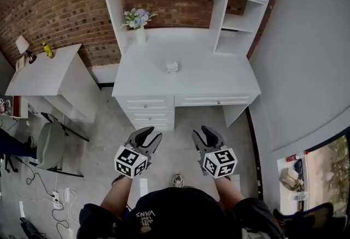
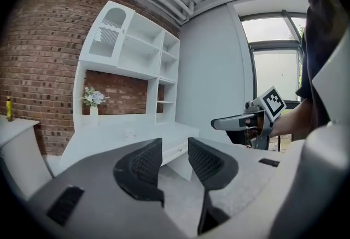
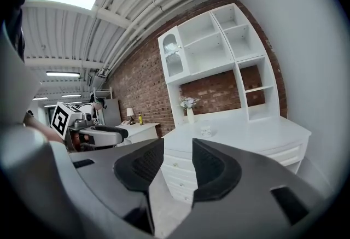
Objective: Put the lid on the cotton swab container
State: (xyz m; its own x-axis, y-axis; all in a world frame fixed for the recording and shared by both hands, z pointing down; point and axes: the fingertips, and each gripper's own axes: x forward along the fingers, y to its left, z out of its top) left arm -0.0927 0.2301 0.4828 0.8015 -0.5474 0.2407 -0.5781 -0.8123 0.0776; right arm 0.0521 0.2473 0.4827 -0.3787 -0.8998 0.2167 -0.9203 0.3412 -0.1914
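Note:
A small clear cotton swab container (image 1: 172, 67) stands near the middle of the white desk (image 1: 219, 76); it is small and far off, and I cannot tell its lid apart from it. It also shows in the left gripper view as the container (image 2: 129, 135) and in the right gripper view as the container (image 3: 205, 130). Both grippers hang over the floor well in front of the desk, far from it. My left gripper (image 1: 151, 135) (image 2: 175, 147) is open and empty. My right gripper (image 1: 201, 135) (image 3: 178, 147) is open and empty too.
A vase of flowers (image 1: 138, 22) stands at the desk's back left under the white hutch shelves (image 1: 240, 19). A side table (image 1: 49, 68) with a lamp and a yellow bottle is at the left, with a chair (image 1: 50, 145) and floor cables nearby. Desk drawers (image 1: 147, 112) face me.

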